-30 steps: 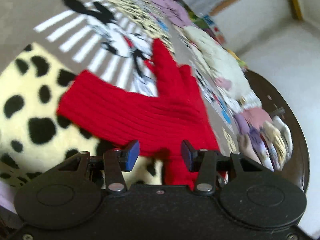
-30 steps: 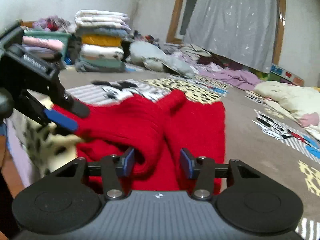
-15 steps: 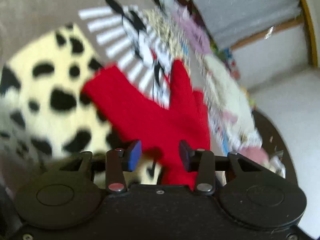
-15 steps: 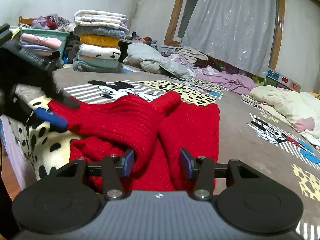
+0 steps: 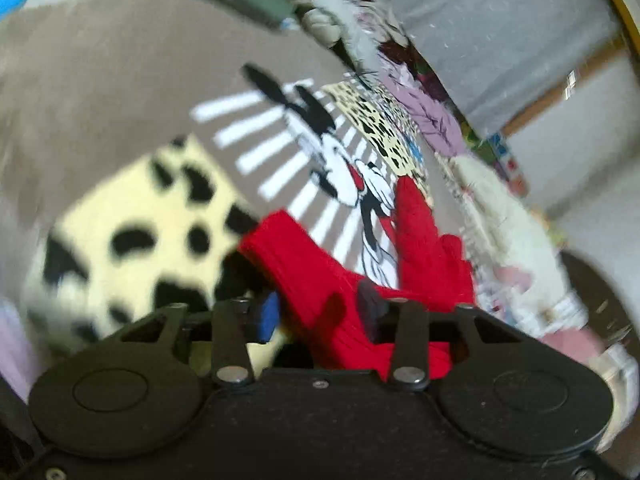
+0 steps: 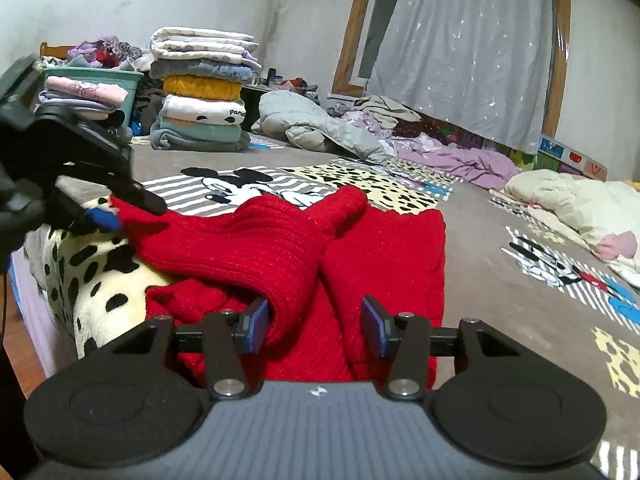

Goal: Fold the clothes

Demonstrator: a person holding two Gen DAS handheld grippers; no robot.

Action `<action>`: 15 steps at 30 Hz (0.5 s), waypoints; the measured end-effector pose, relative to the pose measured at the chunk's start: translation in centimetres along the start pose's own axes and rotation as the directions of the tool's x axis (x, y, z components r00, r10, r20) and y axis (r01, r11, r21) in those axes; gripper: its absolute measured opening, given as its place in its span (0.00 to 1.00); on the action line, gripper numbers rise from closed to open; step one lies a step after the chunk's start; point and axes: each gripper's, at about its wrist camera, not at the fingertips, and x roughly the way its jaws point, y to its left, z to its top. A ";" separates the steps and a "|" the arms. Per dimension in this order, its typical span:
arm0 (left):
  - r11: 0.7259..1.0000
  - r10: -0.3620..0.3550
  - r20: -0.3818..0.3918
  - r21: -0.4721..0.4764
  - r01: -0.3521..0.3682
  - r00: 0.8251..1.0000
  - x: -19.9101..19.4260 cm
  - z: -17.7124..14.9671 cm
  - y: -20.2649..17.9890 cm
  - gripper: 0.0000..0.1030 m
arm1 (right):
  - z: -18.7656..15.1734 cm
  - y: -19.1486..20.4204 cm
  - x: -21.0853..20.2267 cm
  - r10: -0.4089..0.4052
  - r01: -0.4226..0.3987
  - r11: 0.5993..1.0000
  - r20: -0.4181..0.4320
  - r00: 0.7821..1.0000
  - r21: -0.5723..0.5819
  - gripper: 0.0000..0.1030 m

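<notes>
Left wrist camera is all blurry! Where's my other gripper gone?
Observer: The right gripper is at the near edge of the red sweater, open, with knit bunched between its fingers.
Operator: Is anything folded already?
Observer: Yes. A stack of folded clothes stands at the far side of the bed.
Operator: Anything else back there?
Observer: A green basket beside the stack, heaped with clothes.

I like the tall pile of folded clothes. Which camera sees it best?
The right wrist view. The stack of folded clothes stands sharp and whole at the far side of the bed, every layer countable. The left wrist view shows only blurred colours along its top edge, so the stack can't be told there.
</notes>
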 end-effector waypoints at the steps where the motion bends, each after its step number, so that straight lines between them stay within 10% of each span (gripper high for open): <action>1: 0.998 0.017 0.008 0.067 -0.018 1.000 0.2 0.3 -1.0 0.08 | 0.0 0.0 -0.1 0.001 -0.001 1.000 0.004 1.000 -0.005 0.49; 8: 0.869 -0.146 0.050 0.484 0.104 0.988 -1.4 2.0 -10.4 0.07 | 0.0 0.1 -0.9 0.017 -0.016 1.000 0.034 0.999 -0.020 0.54; 15: 0.636 -0.290 -0.082 0.728 0.256 0.954 -0.9 2.0 -18.9 0.07 | 0.2 0.9 -1.7 0.052 -0.047 0.997 0.075 0.996 -0.068 0.55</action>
